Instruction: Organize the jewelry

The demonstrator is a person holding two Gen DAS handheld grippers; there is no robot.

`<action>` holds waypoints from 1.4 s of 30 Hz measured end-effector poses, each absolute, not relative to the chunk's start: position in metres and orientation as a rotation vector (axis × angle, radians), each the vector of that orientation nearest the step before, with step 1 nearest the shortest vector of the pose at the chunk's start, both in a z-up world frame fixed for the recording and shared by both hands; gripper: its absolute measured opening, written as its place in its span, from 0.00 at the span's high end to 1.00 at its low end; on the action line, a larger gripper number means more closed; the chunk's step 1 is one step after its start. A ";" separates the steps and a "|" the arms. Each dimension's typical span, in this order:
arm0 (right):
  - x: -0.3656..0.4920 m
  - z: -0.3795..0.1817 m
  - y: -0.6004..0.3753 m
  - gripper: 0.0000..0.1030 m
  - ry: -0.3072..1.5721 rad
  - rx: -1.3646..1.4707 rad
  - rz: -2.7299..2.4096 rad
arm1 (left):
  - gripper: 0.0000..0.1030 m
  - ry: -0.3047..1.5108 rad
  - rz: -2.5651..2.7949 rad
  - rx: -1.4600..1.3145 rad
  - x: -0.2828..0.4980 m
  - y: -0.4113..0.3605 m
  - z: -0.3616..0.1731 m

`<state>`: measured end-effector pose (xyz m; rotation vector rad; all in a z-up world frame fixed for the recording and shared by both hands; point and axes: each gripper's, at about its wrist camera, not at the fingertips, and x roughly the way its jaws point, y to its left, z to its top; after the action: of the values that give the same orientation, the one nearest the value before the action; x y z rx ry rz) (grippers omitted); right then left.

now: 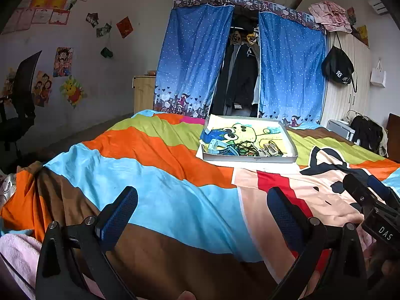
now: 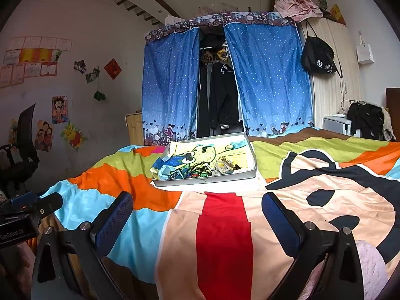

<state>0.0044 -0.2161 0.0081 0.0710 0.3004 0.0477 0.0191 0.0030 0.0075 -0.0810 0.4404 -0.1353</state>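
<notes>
We are holding the left gripper [image 1: 202, 215] and right gripper [image 2: 197, 215] spread wide and empty above the quilt [image 1: 155, 175]. The jewelry [image 2: 200, 170] is lying bunched along the shallow tray's [image 2: 205, 180] near wall; whether sorted or awaiting sorting, we cannot tell.

1. The bedspread [image 2: 225, 225] is matt, creased cloth.
2. The tray [image 1: 250, 159] has smooth grey walls, seemingly card or metal.
3. The gripper pads [image 1: 117, 215] are blue with a fine rough texture.
4. The curtains [image 1: 195, 57] are thin cloth.
5. The cabinet [image 1: 143, 92] is pale wood.
</notes>
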 end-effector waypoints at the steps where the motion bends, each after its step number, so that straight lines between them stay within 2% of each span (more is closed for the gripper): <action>1: 0.004 0.008 -0.216 0.00 0.301 0.071 0.048 | 0.01 0.441 -0.135 -0.081 0.019 0.003 0.007; 42: 0.006 0.005 -0.215 0.00 0.307 0.069 0.049 | 0.01 0.439 -0.137 -0.076 0.019 0.004 0.007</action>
<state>0.0060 -0.2154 0.0052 0.0694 0.3074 0.0487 0.0194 0.0042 0.0067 -0.0759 0.4387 -0.1366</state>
